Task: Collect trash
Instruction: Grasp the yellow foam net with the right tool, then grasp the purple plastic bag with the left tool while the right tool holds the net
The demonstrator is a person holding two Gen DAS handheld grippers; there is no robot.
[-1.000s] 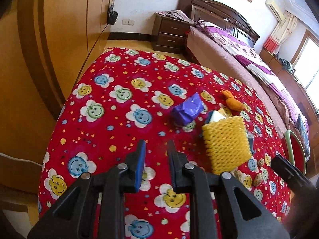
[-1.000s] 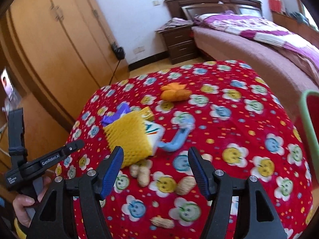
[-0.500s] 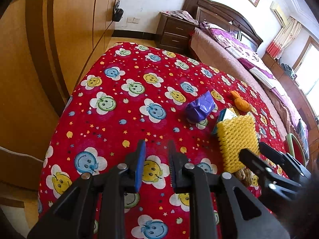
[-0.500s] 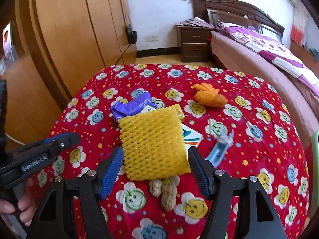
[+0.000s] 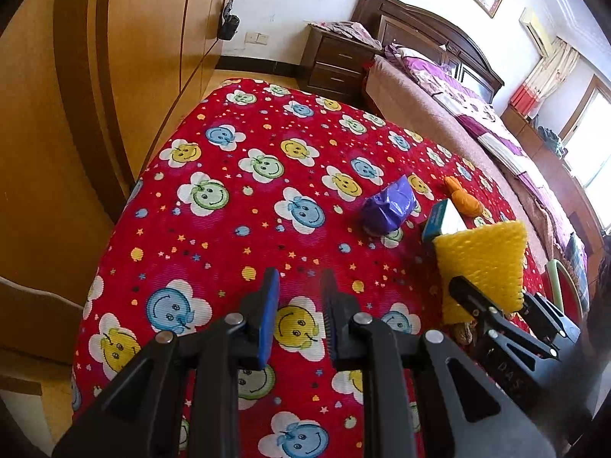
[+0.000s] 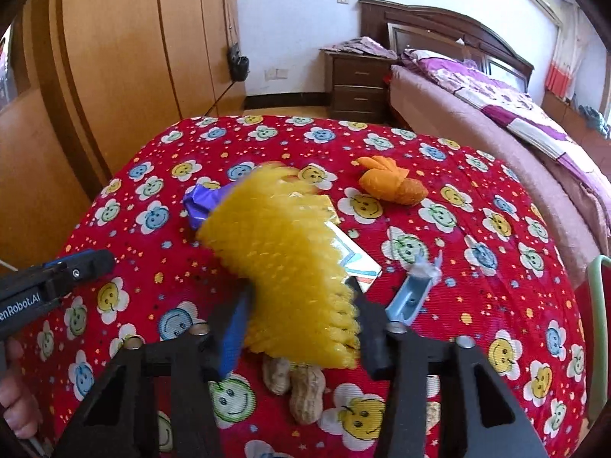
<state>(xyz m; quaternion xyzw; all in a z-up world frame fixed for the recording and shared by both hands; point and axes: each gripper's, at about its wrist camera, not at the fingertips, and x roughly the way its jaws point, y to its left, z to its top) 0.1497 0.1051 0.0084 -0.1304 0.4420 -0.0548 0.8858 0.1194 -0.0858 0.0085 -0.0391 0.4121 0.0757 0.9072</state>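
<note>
My right gripper (image 6: 299, 297) is closing its jaws on the near end of a yellow foam net (image 6: 282, 252). The pads press its sides, and the net (image 5: 481, 259) stands tilted up off the cloth. Under it lies a small carton (image 6: 359, 259). Behind it are a purple wrapper (image 5: 389, 206) and an orange crumpled wrapper (image 6: 393, 185). A pale blue plastic piece (image 6: 414, 294) lies to the right, and peanuts (image 6: 305, 389) lie just below the net. My left gripper (image 5: 299, 278) hovers over bare cloth to the left, its jaws a narrow gap apart with nothing between them.
The trash lies on a table under a red smiley-flower cloth (image 5: 229, 229). A wooden wardrobe (image 5: 133, 76) stands close on the left. A bed (image 6: 496, 114) and nightstand (image 6: 359, 87) are behind. A green chair rim (image 6: 599, 305) sits at the right edge.
My right gripper came forward and down over the yellow net and narrowed its jaws onto it, tipping the net up. The left gripper stayed in place with the same narrow gap.
</note>
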